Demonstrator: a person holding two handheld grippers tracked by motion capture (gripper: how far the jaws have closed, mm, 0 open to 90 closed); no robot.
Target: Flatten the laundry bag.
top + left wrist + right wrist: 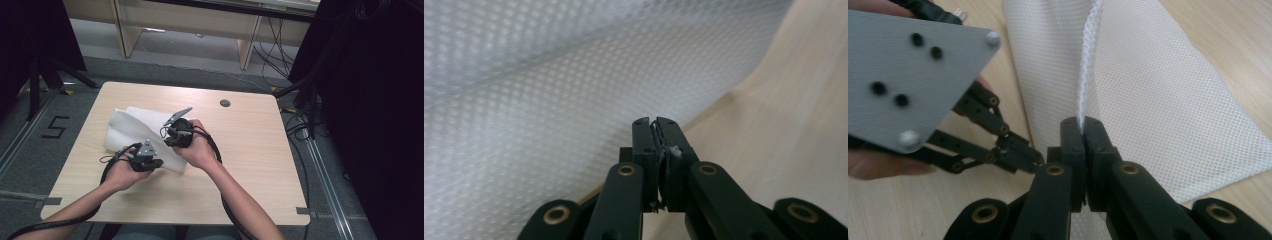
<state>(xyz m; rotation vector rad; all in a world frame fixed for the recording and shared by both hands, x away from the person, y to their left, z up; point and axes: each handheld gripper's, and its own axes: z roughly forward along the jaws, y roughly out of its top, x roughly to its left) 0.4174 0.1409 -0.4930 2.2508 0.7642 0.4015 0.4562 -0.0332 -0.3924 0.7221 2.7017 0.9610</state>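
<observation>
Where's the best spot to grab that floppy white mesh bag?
By its near edge, from the person's side. The white mesh bag lies flat on the table, too limp to grip mid-sheet; its corded hem stands up where the right gripper pinches it.

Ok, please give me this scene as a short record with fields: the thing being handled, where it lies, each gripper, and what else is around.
thing handled: white mesh cloth
where it lies: on the wooden table, partly folded, its near edge lifted
left gripper: jaws shut, a thin bit of the cloth pinched between them
right gripper: jaws shut on the edge of the cloth, which rises from the tips
grippers' position: side by side at the near edge of the cloth
other things: small dark round disc set in the table's far side
</observation>
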